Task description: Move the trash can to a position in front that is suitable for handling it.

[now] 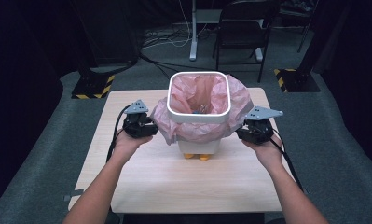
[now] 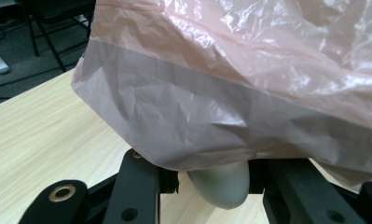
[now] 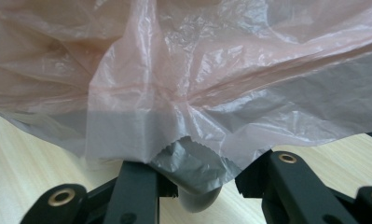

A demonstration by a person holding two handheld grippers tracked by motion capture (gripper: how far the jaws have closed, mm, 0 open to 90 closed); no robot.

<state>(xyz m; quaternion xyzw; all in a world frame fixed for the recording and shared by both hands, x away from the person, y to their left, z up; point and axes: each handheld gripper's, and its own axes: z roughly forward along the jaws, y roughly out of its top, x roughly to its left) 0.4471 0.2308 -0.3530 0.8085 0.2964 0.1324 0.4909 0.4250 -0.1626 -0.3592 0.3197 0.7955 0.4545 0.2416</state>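
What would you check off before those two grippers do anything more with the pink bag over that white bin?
1. Pink plastic bag folded over the white square bin's rim: ok.
2. Bin upright on the light wooden table: ok.
3. Left gripper beside the bag's edge: ok.
4. Right gripper beside the bag's other edge: ok.
5. Jaws pinching the plastic: cannot tell.
6. Bag untorn: cannot tell.

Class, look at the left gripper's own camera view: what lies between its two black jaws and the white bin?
In the left gripper view, the overhanging skirt of the pink bag drapes between the left gripper and the white bin, whose rounded corner shows below the bag's hem.
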